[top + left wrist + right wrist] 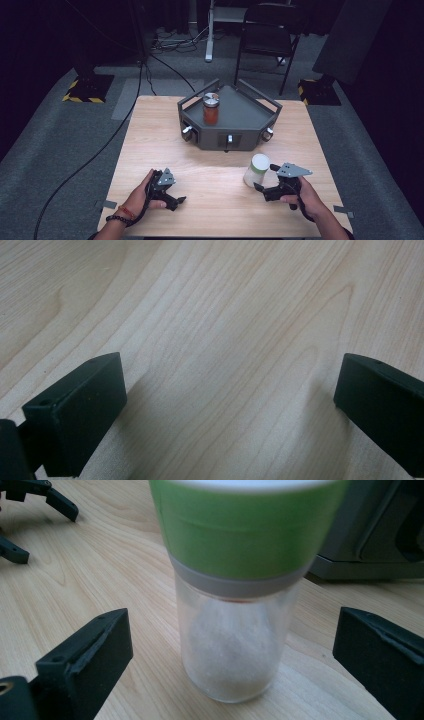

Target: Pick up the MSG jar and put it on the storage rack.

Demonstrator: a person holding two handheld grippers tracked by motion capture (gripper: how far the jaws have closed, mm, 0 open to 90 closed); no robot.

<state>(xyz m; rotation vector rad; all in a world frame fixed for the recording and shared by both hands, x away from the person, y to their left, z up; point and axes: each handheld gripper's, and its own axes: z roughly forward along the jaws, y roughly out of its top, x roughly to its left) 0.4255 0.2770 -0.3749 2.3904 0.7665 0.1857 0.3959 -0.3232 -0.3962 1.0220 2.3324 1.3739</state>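
Note:
A clear jar with a green lid and white grains inside stands on the wooden table, right of centre. My right gripper is open around it from the right. In the right gripper view the jar stands between the two black jaws, and neither jaw touches it; the right gripper is wide apart. My left gripper rests near the front left of the table, open, with bare wood between its jaws. A second jar, with red contents and a metal lid, stands on the dark grey stand.
The grey stand with raised rails and knobs sits at the back middle of the table and shows as a grey wall behind the green-lidded jar. The left gripper shows farther off. A black chair and cables lie on the floor beyond.

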